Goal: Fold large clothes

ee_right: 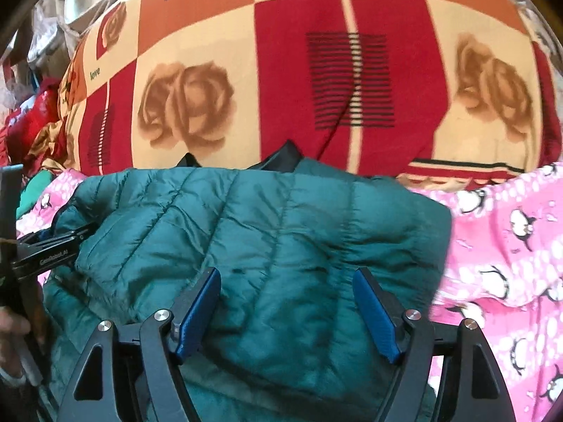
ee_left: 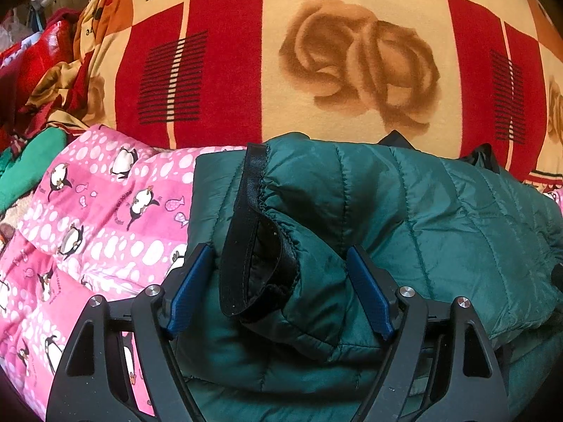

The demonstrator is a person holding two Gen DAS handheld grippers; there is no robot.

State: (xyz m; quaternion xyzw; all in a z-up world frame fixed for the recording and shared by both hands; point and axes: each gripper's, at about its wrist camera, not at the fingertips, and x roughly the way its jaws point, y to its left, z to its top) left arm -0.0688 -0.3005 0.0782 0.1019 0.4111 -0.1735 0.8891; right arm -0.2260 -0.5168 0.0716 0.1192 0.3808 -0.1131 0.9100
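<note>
A dark green quilted jacket point(ee_left: 440, 211) lies folded on the bed, and it also fills the middle of the right wrist view point(ee_right: 246, 218). One sleeve is laid over it, and the black-lined cuff point(ee_left: 253, 246) rests between the blue pads of my left gripper point(ee_left: 278, 251). Those pads stand apart and do not pinch the cuff. My right gripper point(ee_right: 286, 272) hovers open over the jacket's right half, with only flat fabric below its pads. The left gripper point(ee_right: 52, 242) shows at the jacket's left edge, held by a hand point(ee_right: 14, 330).
A pink penguin quilt point(ee_left: 105, 211) lies under the jacket and spreads out to the right point(ee_right: 510, 246). Behind it rises a red and cream rose blanket point(ee_left: 352, 52). A green garment point(ee_left: 31, 161) and red clutter point(ee_left: 35, 52) lie at the far left.
</note>
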